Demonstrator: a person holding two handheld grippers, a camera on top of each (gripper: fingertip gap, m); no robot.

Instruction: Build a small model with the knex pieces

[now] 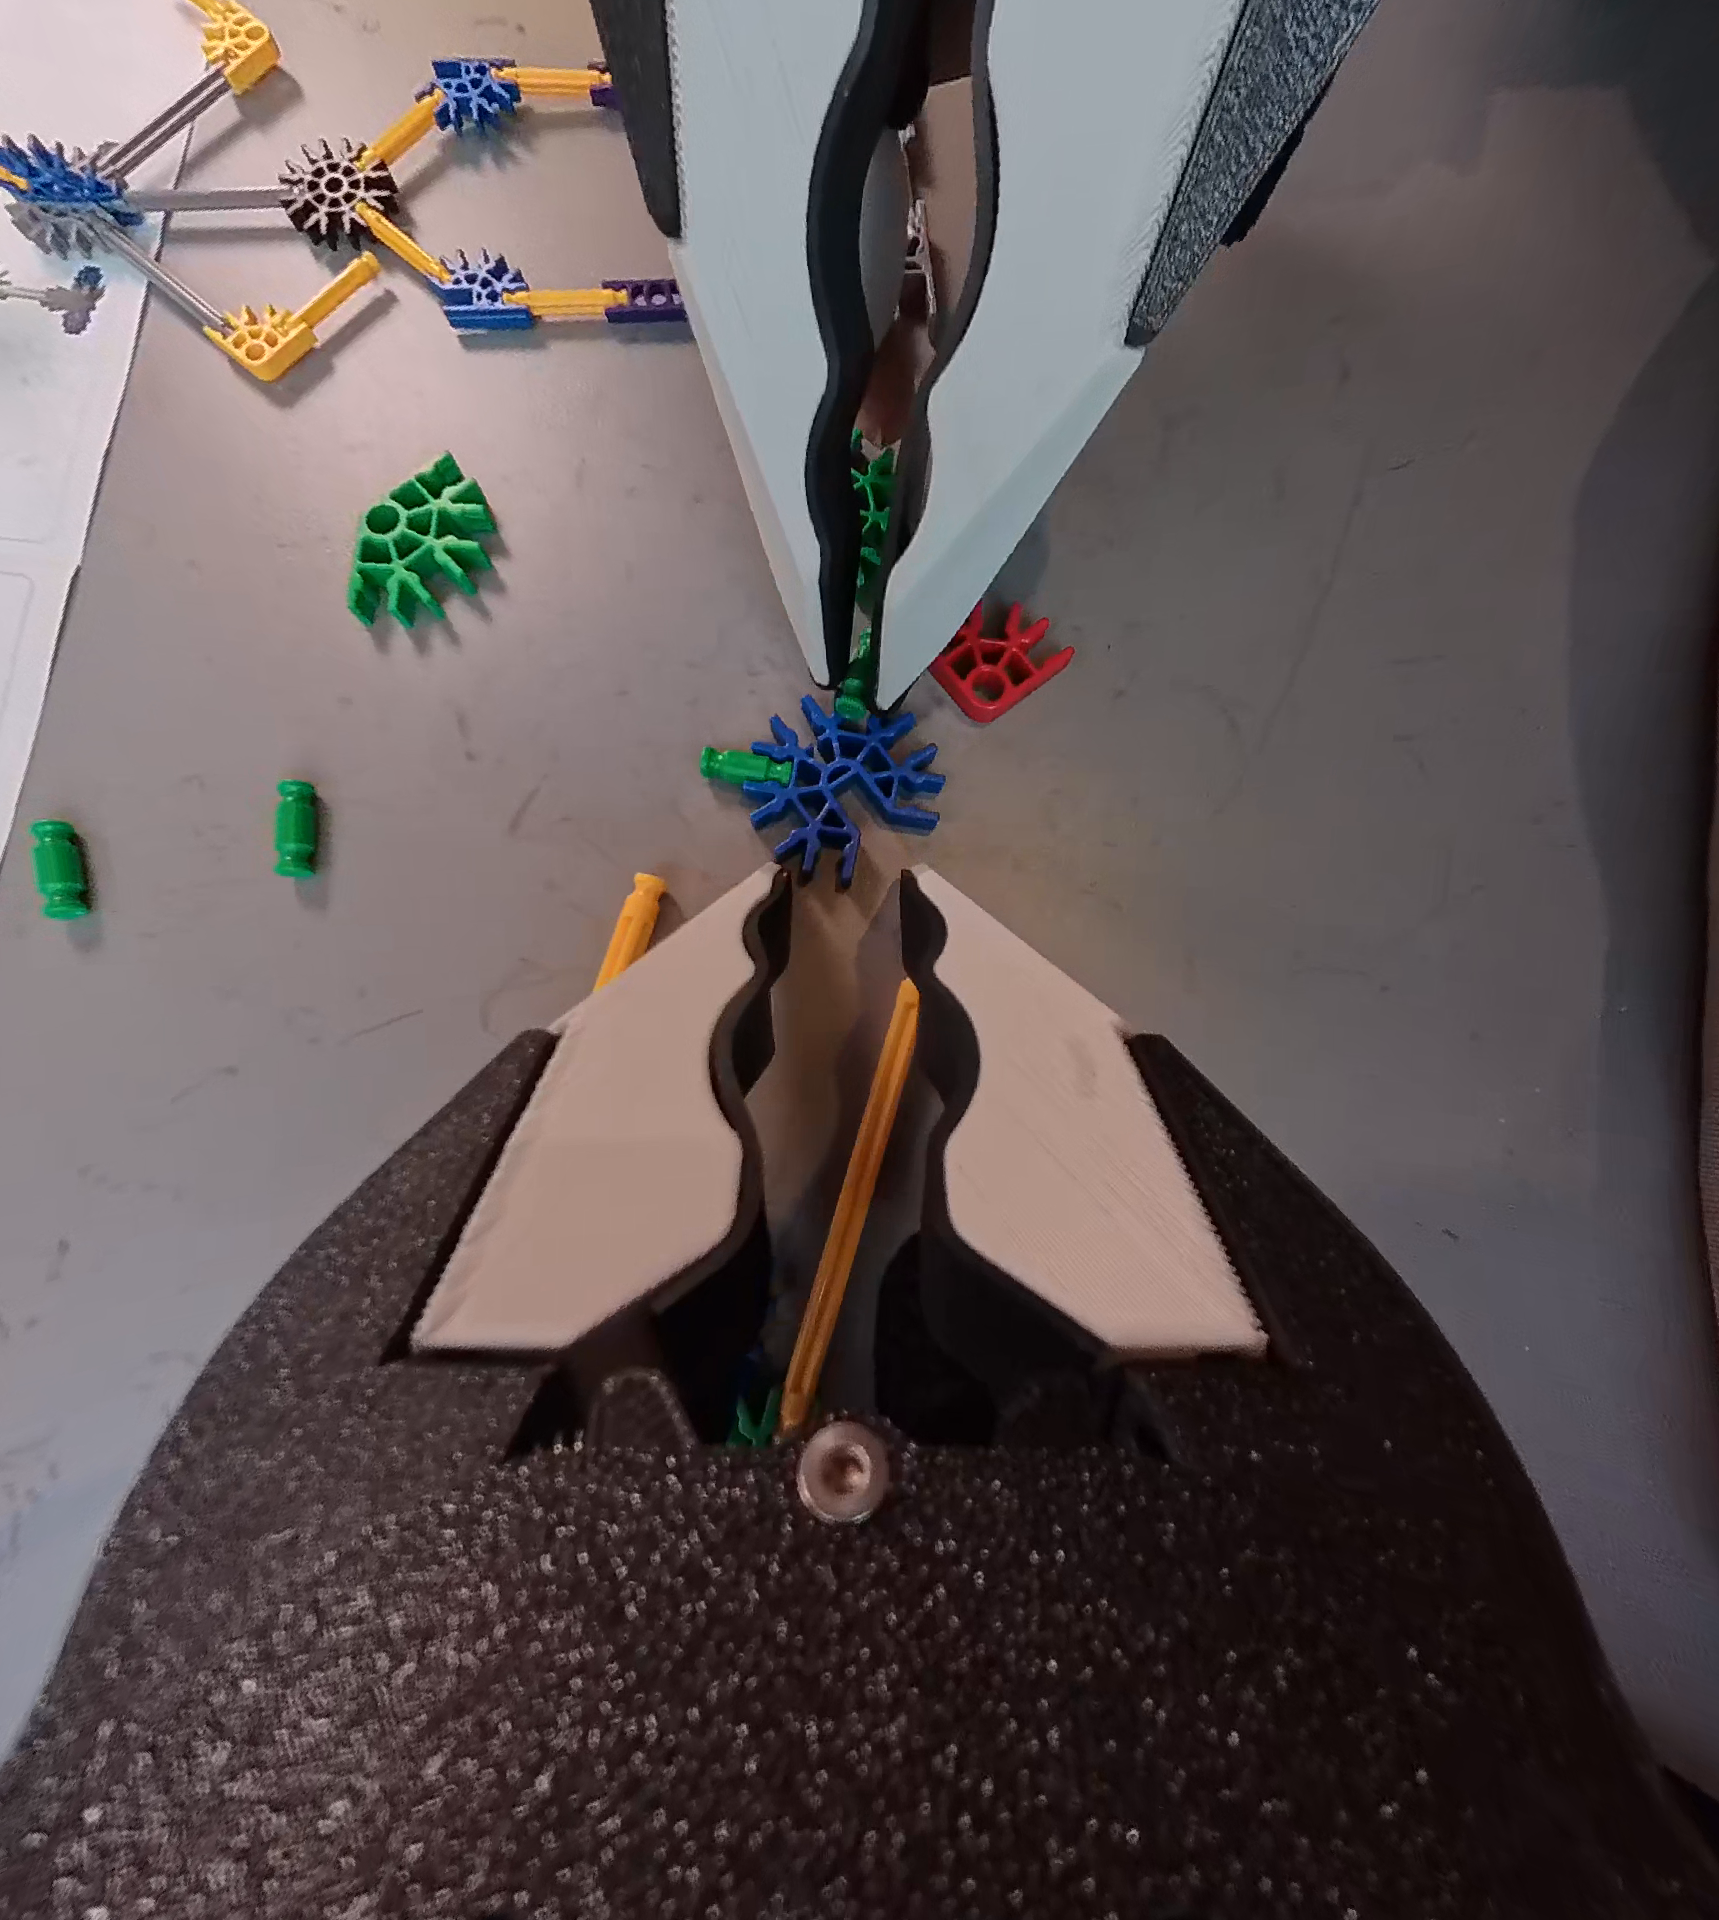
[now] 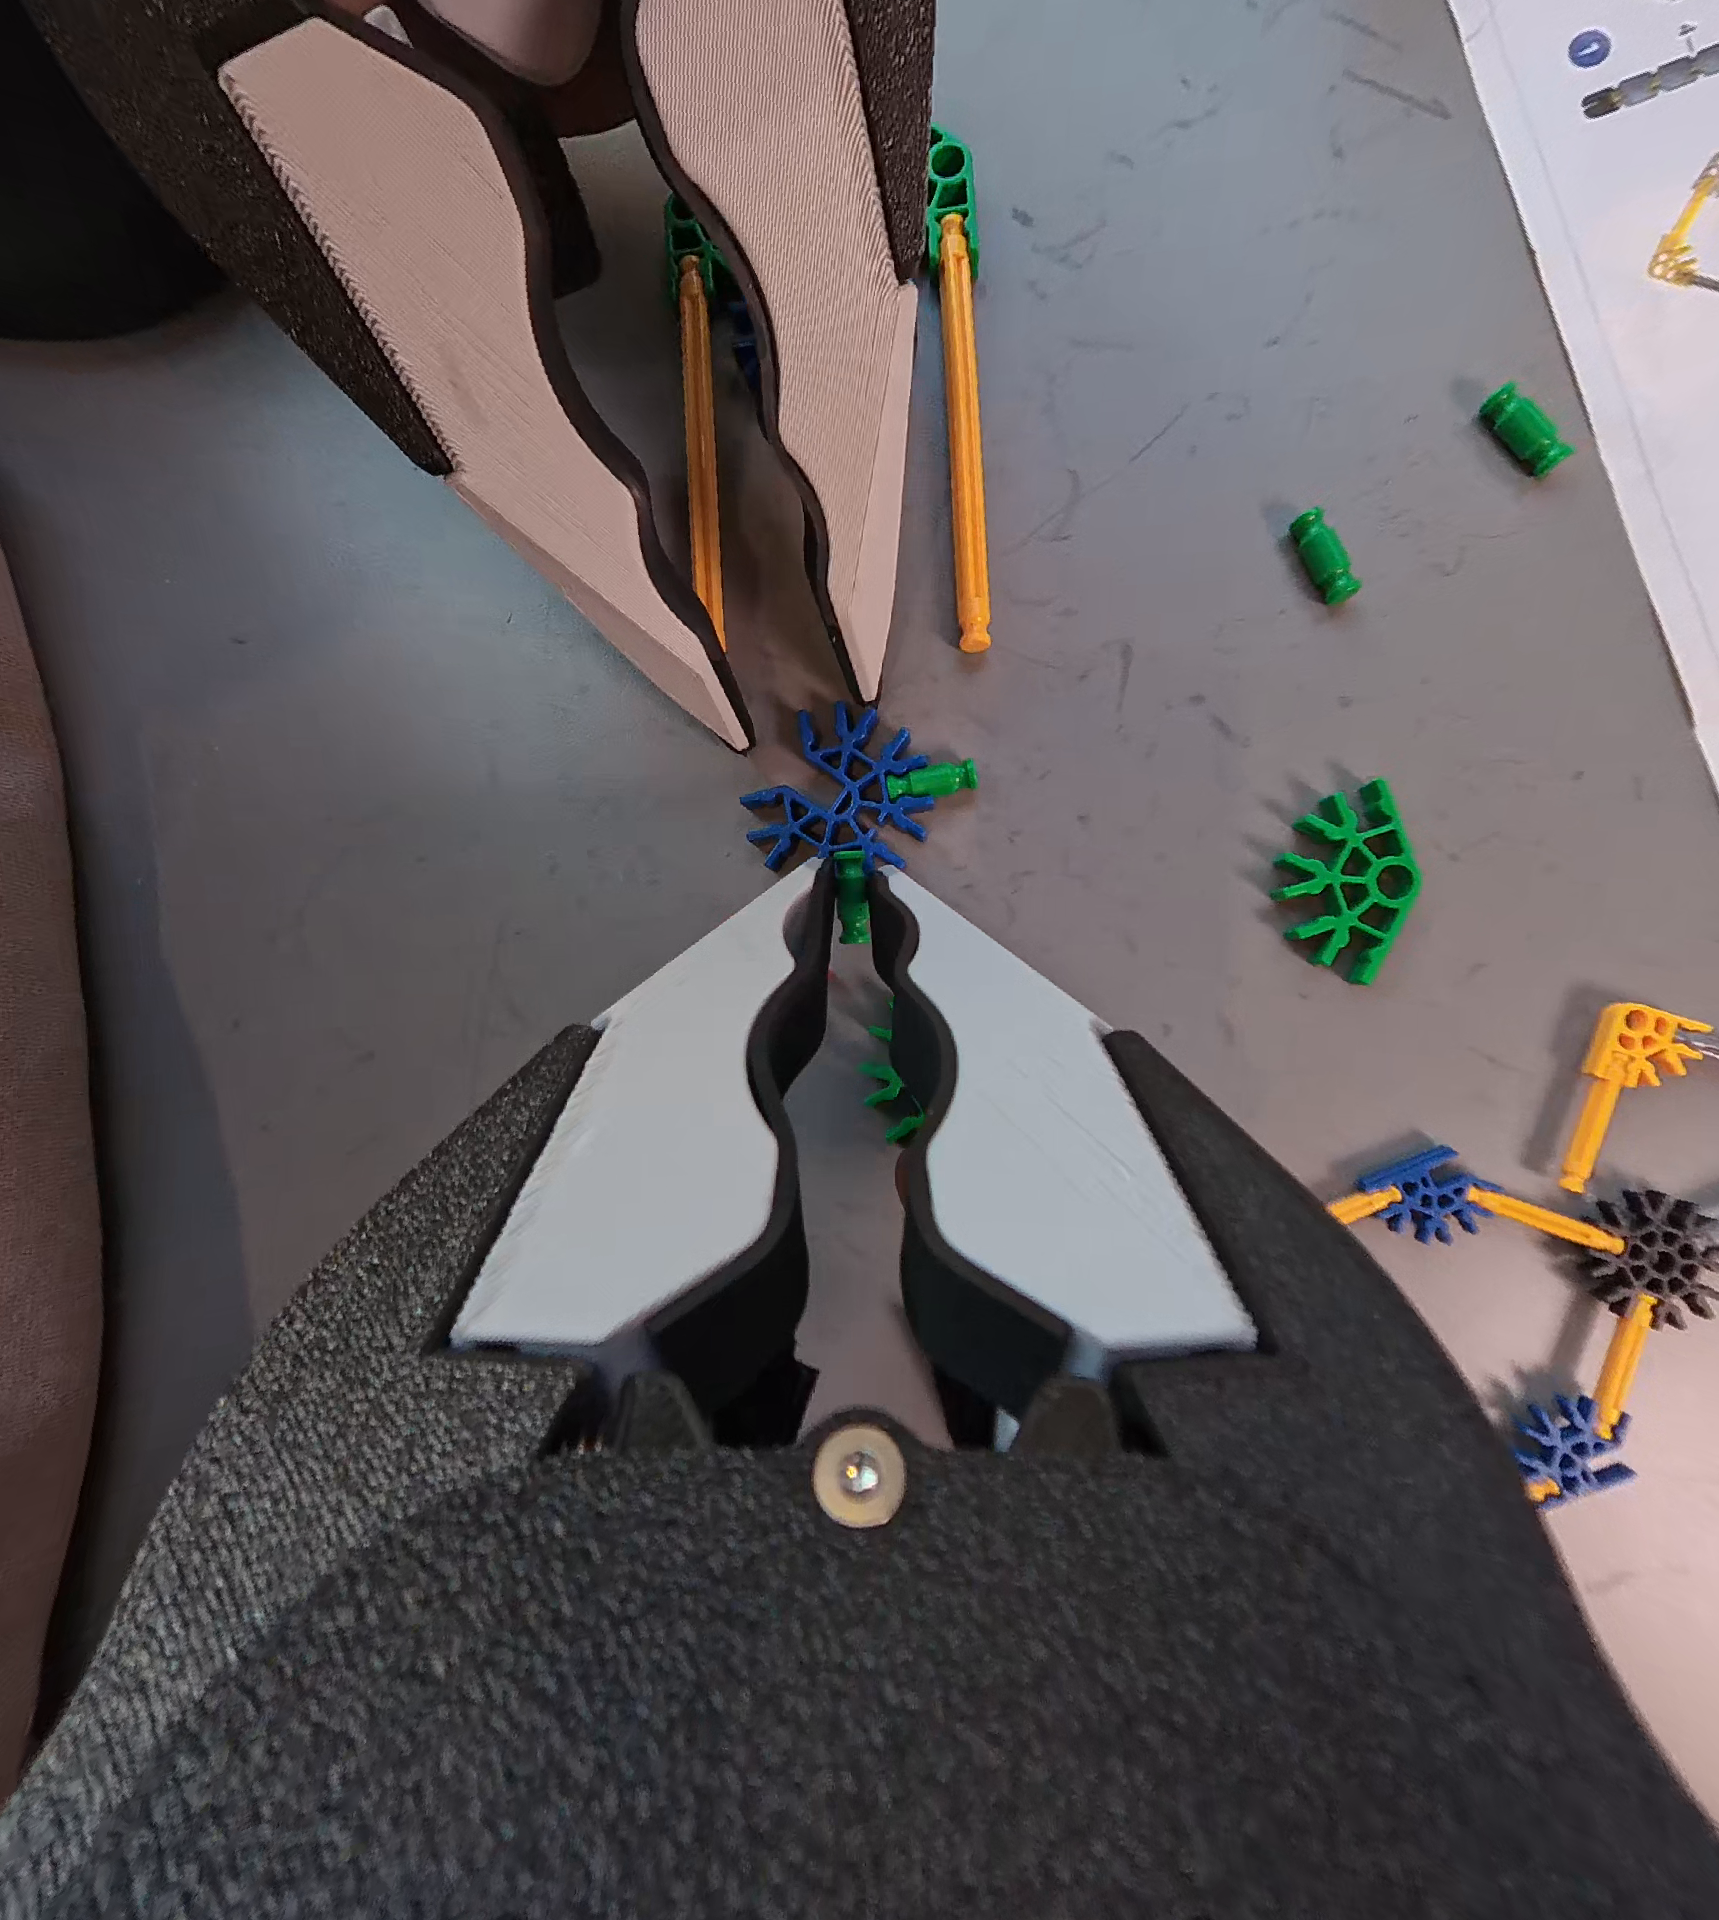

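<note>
Instruction sheet [image 2: 1686, 436]: printed heading and a numbered blue badge, far right of the right fingers; wording left unrecorded.
Construction pieces: no markings legible.

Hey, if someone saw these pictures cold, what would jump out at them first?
Probably the two hand-held grippers meeting tip to tip over a blue snowflake connector in the middle of the grey table. The right hand-held gripper pinches a short green rod plugged into that connector, while the left hand-held gripper stands slightly open just short of it. A half-built yellow, blue and black rod frame lies off to the side.
</note>
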